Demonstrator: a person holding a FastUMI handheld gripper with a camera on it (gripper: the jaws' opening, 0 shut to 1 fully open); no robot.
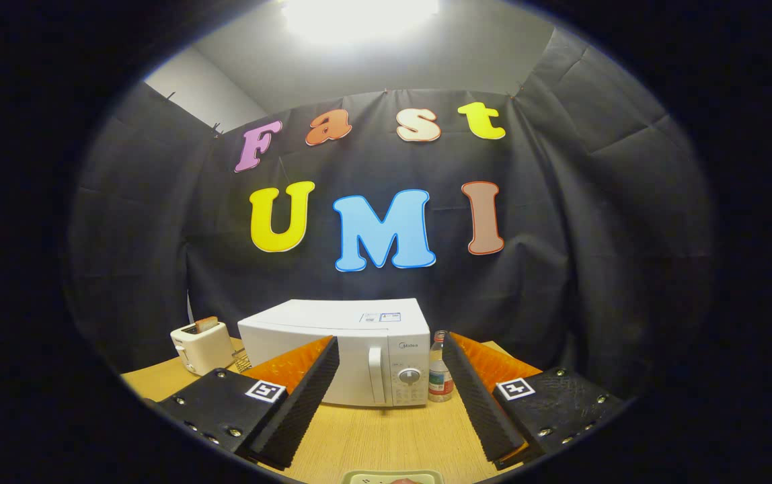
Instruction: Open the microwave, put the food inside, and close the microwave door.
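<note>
Gripper view: gripper (389, 376) fingers spread wide, holding nothing; shut microwave (342, 349) sits straight ahead beyond the tips on the table (372, 437), its upright door handle (376, 375) standing between the fingers, so the approach looks straight forward; food dish (393, 478) lies close below, between the fingers.

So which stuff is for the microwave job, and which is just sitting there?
For the job: microwave, door closed; plate of food between the open tongs, which hold nothing.
Just sitting there: toaster with toast; bottle beside the microwave.
</note>
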